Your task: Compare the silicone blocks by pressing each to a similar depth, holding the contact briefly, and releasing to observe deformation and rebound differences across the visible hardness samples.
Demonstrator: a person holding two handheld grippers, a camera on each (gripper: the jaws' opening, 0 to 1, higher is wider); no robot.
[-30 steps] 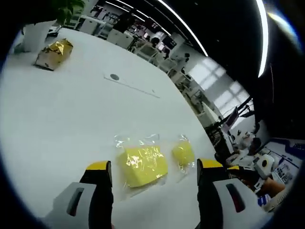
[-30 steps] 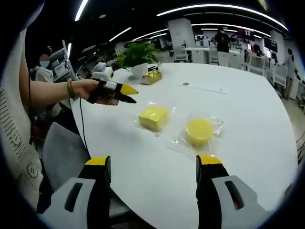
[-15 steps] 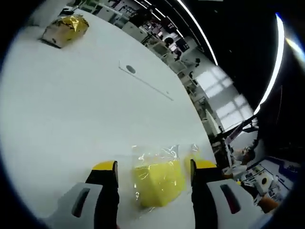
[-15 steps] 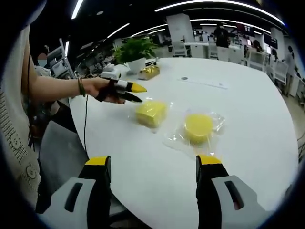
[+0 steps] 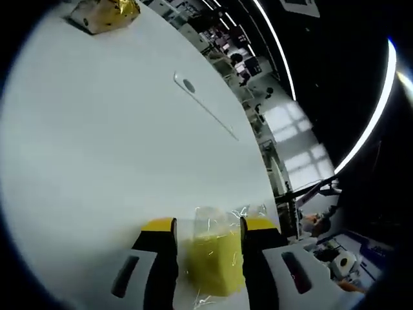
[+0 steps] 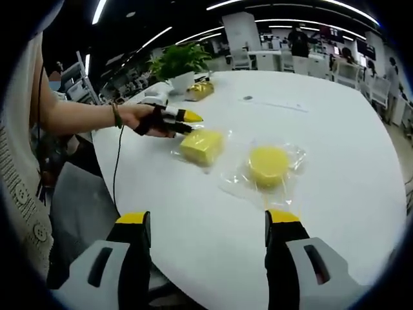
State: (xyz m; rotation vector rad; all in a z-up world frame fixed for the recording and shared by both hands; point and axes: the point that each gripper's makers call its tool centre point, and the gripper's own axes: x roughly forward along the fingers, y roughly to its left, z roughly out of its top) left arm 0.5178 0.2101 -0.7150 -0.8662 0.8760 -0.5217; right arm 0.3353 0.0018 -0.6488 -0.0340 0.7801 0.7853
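Landmark: square yellow silicone block [image 6: 201, 146], in clear wrap on the white table [image 6: 335, 168].
Left hand-held gripper [image 5: 206, 227]: jaws straddle the square block [image 5: 213, 261], one yellow tip on each side; they look close to its faces, but contact cannot be confirmed. Seen from the right gripper view, this hand-held gripper [image 6: 187, 123] meets the block's near-left edge.
Right hand-held gripper [image 6: 206, 219]: released, jaws wide apart, nothing between them, well short of both samples.
Round block [image 6: 268, 165]: just right of the square block, also bagged, untouched.
Key relation: the left hand is nearer; the block lies dead ahead along its jaws.
Background: gold-wrapped box [image 5: 106, 13] and potted plant [image 6: 179, 64], far beyond the square block.
Writing: none legible.
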